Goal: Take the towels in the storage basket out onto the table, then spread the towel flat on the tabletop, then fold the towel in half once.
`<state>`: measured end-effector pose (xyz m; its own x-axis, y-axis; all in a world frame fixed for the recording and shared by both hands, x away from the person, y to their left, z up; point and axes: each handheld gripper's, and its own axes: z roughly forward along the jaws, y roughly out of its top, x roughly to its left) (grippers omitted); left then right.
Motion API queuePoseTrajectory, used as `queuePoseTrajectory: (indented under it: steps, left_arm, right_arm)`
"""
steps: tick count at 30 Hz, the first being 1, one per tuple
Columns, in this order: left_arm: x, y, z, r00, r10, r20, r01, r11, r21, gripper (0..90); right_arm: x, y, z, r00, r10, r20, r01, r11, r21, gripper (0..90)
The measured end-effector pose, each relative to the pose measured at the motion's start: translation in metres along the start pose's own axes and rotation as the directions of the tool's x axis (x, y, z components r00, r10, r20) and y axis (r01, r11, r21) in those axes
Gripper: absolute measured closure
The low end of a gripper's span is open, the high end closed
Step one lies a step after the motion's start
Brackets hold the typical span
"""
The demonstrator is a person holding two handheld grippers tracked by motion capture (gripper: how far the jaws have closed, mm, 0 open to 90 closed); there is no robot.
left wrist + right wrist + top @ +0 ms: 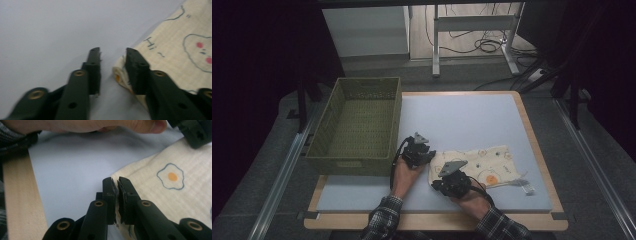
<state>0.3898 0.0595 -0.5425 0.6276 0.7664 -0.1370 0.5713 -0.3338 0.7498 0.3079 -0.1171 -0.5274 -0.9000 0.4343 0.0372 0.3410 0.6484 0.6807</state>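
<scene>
Right gripper point(117, 185) clenched on the cream printed cloth's point(160, 195) edge; left gripper point(113, 56) spread beside a corner, probably gripping next.

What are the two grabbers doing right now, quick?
Left gripper: jaws open, around a corner of the cloth, not clamped.
Right gripper: jaws shut on the cloth's edge.

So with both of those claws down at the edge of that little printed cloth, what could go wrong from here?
1. The left gripper has open jaws with the cloth corner beside one of them, not between. Closing now may pinch nothing.
2. The right gripper is shut on a thin bit of cloth edge, which might slip out when lifted.
3. If only one side holds, the cloth could drag or bunch on the table mat.
</scene>
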Motion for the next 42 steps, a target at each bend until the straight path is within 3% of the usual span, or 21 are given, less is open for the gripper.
queuePoseTrajectory:
  steps: [2, 4, 7, 15, 32, 42]
  left_arm:
    - [-0.001, 0.001, 0.001, 0.9991, -0.018, 0.038, 0.018, 0.9998, 0.004, 85.2]
    - [-0.003, 0.003, 0.001, 0.9992, -0.022, 0.032, 0.021, 0.9996, 0.016, 86.1]
    - [-0.005, 0.008, -0.001, 0.9992, -0.008, 0.04, 0.007, 0.9998, 0.021, 86.3]
    - [-0.021, 0.023, -0.008, 0.9981, 0.053, 0.031, -0.052, 0.9977, -0.043, 86.3]
    - [-0.045, 0.051, -0.003, 0.9893, 0.136, 0.054, -0.131, 0.9876, -0.087, 86.1]
    - [-0.063, 0.068, 0.011, 0.9787, 0.185, 0.089, -0.175, 0.9783, -0.11, 86.1]
  right_arm:
    - [-0.002, -0.001, -0.001, 0.9997, 0.015, -0.02, -0.015, 1.0, -0.004, 84.5]
    - [-0.001, 0.0, -0.005, 0.9997, 0.013, -0.02, -0.014, 1.0, -0.013, 84.5]
    - [-0.001, 0.002, -0.012, 0.9996, 0.014, -0.022, -0.015, 0.999, -0.035, 84.4]
    - [-0.008, 0.0, -0.033, 0.9983, 0.043, -0.039, -0.047, 0.995, -0.087, 84.4]
    - [-0.026, -0.021, -0.078, 0.9967, 0.073, 0.034, -0.068, 0.989, -0.128, 84.3]
    - [-0.034, -0.035, -0.1, 0.9926, 0.099, 0.07, -0.088, 0.985, -0.15, 84.3]
